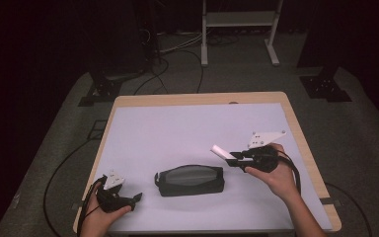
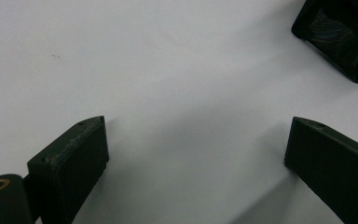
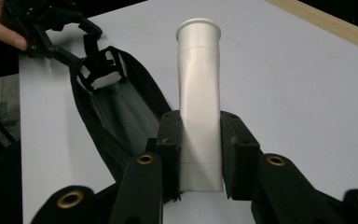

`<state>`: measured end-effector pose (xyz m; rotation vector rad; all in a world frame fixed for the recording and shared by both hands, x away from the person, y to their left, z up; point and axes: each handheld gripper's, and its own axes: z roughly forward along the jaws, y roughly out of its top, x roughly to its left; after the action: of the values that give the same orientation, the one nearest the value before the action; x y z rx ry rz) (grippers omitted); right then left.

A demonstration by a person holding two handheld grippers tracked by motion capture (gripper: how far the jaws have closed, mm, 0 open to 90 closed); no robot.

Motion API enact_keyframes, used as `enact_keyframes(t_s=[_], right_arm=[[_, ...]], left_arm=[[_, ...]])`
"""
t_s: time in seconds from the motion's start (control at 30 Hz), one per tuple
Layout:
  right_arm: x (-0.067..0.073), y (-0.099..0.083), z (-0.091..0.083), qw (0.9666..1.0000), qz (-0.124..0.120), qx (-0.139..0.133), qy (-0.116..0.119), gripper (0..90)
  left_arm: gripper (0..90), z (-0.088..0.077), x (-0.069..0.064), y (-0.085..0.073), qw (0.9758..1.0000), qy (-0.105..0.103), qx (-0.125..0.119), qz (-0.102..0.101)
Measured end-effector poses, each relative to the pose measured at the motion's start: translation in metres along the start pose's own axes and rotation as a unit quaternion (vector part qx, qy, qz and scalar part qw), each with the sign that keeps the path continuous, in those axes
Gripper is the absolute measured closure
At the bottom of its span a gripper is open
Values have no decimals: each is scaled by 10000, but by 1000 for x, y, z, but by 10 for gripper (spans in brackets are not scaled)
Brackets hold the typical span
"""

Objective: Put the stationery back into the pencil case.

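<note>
A black zip pouch (image 1: pixel 190 179) lies open near the table's front middle; its grey lining (image 3: pixel 121 109) faces up. My right gripper (image 1: pixel 233 157) is shut on a white tube (image 3: pixel 198 88), held above the table just right of the pouch, cap end pointing left toward it (image 1: pixel 220 151). My left gripper (image 1: pixel 137 198) rests on the white mat left of the pouch, jaws wide apart with bare mat between its fingers (image 2: pixel 74 154). A corner of the pouch (image 2: pixel 342 39) sits beyond its right jaw.
A white mat (image 1: pixel 187 128) covers the wooden table (image 1: pixel 306 148). Cables (image 1: pixel 64 168) trail off the left side onto the grey floor. A white stand (image 1: pixel 239 29) and black tripod feet (image 1: pixel 325 86) are behind the table.
</note>
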<state>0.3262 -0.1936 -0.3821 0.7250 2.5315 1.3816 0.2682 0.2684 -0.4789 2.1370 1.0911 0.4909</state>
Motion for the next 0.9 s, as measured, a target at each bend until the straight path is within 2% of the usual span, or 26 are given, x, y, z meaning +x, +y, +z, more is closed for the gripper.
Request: enact_keyframes(t_s=[0.33,0.9], right_arm=[[7,8,8,9994,-214,9,281,705],[20,24,32,9955,-583,144,736,705]], left_arm=[[53,0,0,0,10000,0,-1,1],[53,0,0,0,10000,-5,19,12]])
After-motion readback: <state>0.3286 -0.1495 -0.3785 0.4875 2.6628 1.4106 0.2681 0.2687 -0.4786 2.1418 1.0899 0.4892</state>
